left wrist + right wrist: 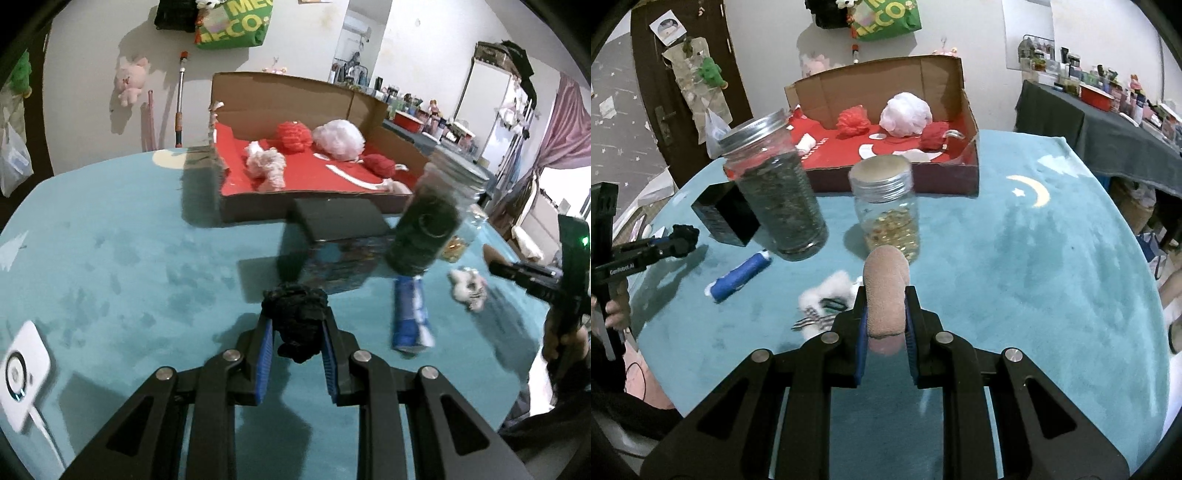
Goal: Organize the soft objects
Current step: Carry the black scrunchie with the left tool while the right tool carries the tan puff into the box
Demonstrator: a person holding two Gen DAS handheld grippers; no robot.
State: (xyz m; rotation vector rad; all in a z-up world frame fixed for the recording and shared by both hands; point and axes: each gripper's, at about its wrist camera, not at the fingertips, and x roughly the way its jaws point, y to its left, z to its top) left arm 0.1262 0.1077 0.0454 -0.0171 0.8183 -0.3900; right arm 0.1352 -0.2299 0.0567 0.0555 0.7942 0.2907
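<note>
Carry step: left gripper (297,328) clamps a black soft bundle (295,314); right gripper (886,317) pinches a tan rolled cloth (886,291), both above the teal table (1052,258). Next likely move: reach over the jars (775,192) to the cardboard box (894,177); release inside.

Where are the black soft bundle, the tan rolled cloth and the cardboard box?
black soft bundle (297,321), left wrist view, its middle.
tan rolled cloth (886,291), right wrist view, mid-roll.
cardboard box (886,181), right wrist view, front wall.
</note>
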